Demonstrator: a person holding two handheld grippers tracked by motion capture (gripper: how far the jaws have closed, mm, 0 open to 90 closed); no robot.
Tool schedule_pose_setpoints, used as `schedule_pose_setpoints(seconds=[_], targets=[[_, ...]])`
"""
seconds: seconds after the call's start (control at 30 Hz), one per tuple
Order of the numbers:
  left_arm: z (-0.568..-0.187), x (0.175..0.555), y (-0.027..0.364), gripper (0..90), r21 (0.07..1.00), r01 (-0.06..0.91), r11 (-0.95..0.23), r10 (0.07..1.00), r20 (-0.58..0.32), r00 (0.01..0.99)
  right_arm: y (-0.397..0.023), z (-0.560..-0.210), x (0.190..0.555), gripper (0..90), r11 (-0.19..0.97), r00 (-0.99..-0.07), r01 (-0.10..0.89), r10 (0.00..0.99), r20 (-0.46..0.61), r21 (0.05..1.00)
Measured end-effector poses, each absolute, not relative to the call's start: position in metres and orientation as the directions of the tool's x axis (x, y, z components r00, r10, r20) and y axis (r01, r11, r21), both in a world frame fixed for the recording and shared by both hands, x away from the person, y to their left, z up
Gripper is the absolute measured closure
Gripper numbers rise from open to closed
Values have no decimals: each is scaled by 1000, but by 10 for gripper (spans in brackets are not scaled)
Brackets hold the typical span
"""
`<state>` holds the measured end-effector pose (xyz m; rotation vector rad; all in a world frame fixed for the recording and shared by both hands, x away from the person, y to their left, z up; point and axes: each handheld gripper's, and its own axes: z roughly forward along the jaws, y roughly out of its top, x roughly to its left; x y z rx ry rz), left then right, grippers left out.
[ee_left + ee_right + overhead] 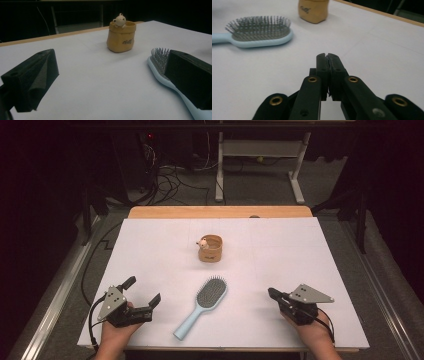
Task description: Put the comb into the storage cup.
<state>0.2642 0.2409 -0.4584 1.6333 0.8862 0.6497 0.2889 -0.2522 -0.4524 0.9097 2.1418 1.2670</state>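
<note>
- high view: the left gripper [145,292] is resting at the near left of the white surface [300,255] with its jaws spread wide and nothing between them; the right gripper [271,293] is sitting at the near right, jaws clenched on nothing. the light blue hairbrush [202,306] is lying between the two grippers, touching neither, and the small tan pot [210,248] is standing beyond it.
- left gripper view: the hairbrush [160,62] is lying just behind the right-hand jaw; the pot [121,36] is standing well ahead between the jaws.
- right gripper view: the hairbrush [259,32] is lying ahead and left of the pressed-together jaws, apart from them.
</note>
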Motion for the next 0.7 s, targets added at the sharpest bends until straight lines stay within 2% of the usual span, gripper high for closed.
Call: schedule_pose_setpoints(seconds=[0.1, 0.23, 0.27, 0.3, 0.33, 0.43, 0.47, 0.5, 0.53, 0.57, 0.6, 0.67, 0.7], targets=[[-458, 265, 241, 3, 971, 213, -109, 821, -33, 570, -263, -453, 286, 849, 323, -632, 302, 773, -66, 897], [-459, 265, 240, 2, 968, 224, -114, 812, -39, 583, -276, -455, 284, 703, 257, -589, 324, 808, -19, 910], [-459, 265, 240, 2, 968, 224, -114, 812, -39, 583, -276, -455, 284, 703, 257, -589, 324, 808, -19, 910], [-460, 266, 240, 0, 963, 241, -116, 802, -52, 595, -278, -454, 285, 617, 227, -578, 334, 816, 9, 915], [-460, 266, 239, 0, 961, 250, -117, 801, -57, 596, -279, -454, 285, 567, 223, -573, 333, 820, 9, 916], [-461, 267, 238, 0, 952, 274, -137, 800, -57, 597, -280, -454, 286, 438, 206, -574, 335, 819, 25, 919], [-461, 267, 238, 0, 952, 274, -137, 800, -57, 597, -280, -454, 286, 438, 206, -574, 335, 819, 25, 919], [-461, 267, 237, 0, 946, 291, -143, 799, -63, 598, -281, -453, 286, 333, 196, -568, 332, 822, 30, 923], [-461, 267, 237, 0, 946, 291, -143, 799, -63, 598, -281, -453, 286, 333, 196, -568, 332, 822, 30, 923], [-461, 267, 237, 0, 943, 298, -148, 799, -64, 598, -280, -453, 286, 281, 192, -560, 334, 828, 30, 923], [-461, 268, 237, 1, 934, 321, -155, 802, -70, 594, -280, -454, 287, 168, 198, -546, 337, 838, 19, 921], [-461, 268, 237, 0, 930, 330, -160, 797, -76, 599, -278, -455, 288, 51, 214, -532, 347, 847, 4, 913], [-461, 268, 237, 0, 930, 330, -160, 797, -76, 599, -278, -455, 288, 51, 214, -532, 347, 847, 4, 913]])
